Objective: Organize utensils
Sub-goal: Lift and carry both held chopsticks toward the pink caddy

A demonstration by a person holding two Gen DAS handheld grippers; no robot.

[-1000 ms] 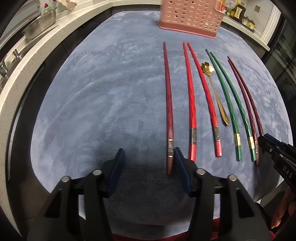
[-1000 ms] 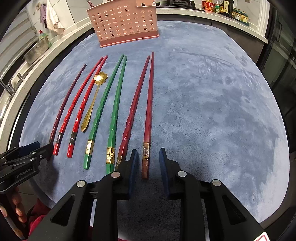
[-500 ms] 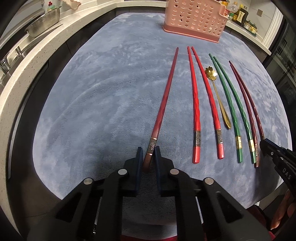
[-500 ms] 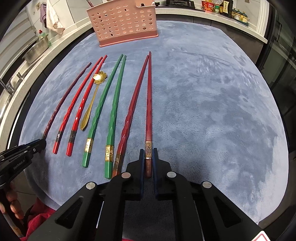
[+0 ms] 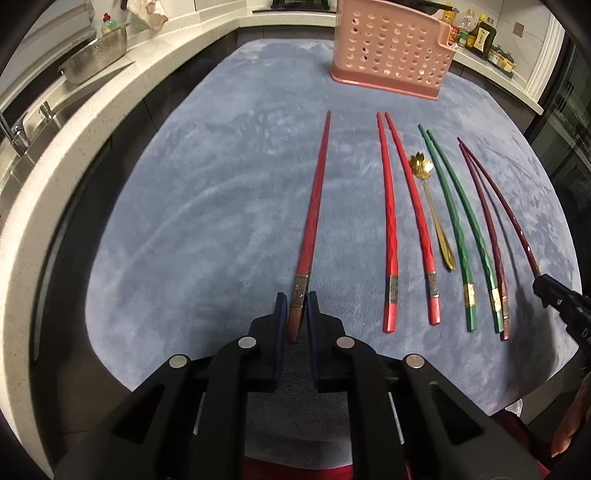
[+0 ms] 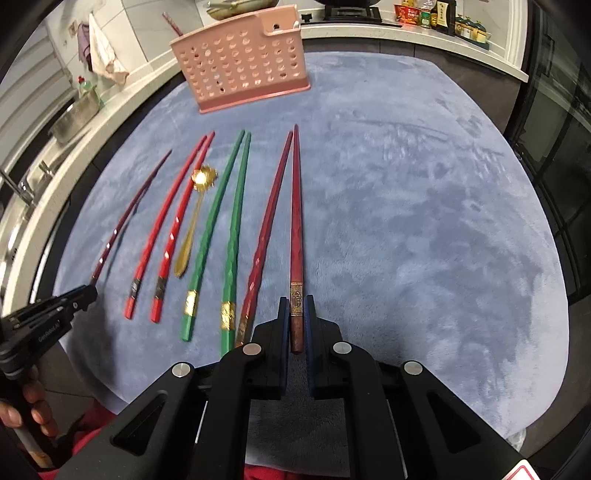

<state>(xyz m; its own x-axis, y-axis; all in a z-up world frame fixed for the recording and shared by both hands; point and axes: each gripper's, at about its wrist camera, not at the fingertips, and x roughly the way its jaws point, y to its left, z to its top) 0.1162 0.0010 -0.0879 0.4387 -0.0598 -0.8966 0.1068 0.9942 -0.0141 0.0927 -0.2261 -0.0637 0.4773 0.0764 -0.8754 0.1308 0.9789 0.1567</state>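
Observation:
My left gripper point(image 5: 296, 301) is shut on the butt end of a dark red chopstick point(image 5: 314, 206), held off the blue mat and pointing at the pink holder point(image 5: 391, 48). My right gripper point(image 6: 296, 304) is shut on another dark red chopstick point(image 6: 296, 221), also raised. On the mat lie two bright red chopsticks point(image 5: 389, 221), a gold flower spoon point(image 5: 430, 206), two green chopsticks point(image 5: 458, 221) and one dark red chopstick point(image 5: 487, 229). The right gripper shows at the right edge of the left wrist view point(image 5: 550, 291); the left gripper shows at the left edge of the right wrist view point(image 6: 79, 297).
The pink perforated holder point(image 6: 240, 70) stands at the mat's far edge. A white counter with a steel basin point(image 5: 92, 59) and tap point(image 5: 14, 129) runs along the left. Bottles point(image 5: 476, 35) stand at the back right. The mat's near edge point(image 5: 184, 398) is just below the grippers.
Both grippers closed on their dark red chopsticks and have lifted them off the mat. The left one's chopstick has swung away from the row toward the left.

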